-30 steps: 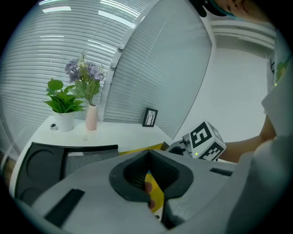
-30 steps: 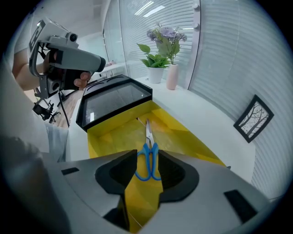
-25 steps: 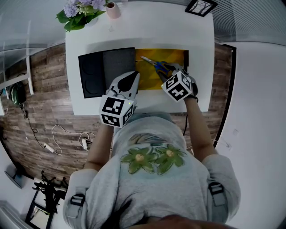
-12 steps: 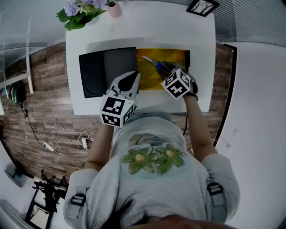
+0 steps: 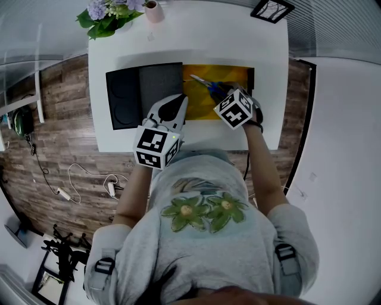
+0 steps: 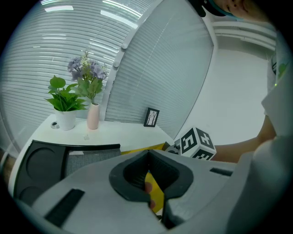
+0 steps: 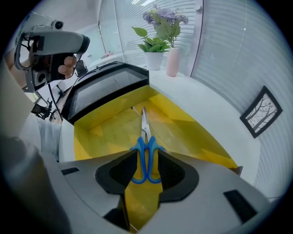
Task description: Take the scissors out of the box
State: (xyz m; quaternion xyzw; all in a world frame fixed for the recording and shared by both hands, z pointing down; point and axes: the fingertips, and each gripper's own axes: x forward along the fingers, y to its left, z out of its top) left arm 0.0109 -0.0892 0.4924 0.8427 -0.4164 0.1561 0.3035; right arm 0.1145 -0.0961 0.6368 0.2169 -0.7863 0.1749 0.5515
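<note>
Upper left of the head view: purple flowers (image 5: 106, 15) and a pink vase (image 5: 153, 11) at the far edge of the white table (image 5: 196, 36). Moving right, a black tray (image 5: 128, 92) lying flat, right up against the yellow box (image 5: 238, 74). Centre frame, above the near part of the table, the left gripper (image 6: 147, 155) – fingers pressed together at the tips, nothing between them. Just right of that, over the box, the right gripper (image 7: 145, 160) – fingers clamped on the blue handles of the scissors (image 7: 145, 137). Blades closed, pointing toward the upper left in the head view, over the yellow lining and within the box's outline. Cannot tell whether lifted clear of the bottom. Far upper right, a small framed picture (image 5: 268, 9) at the table corner
</note>
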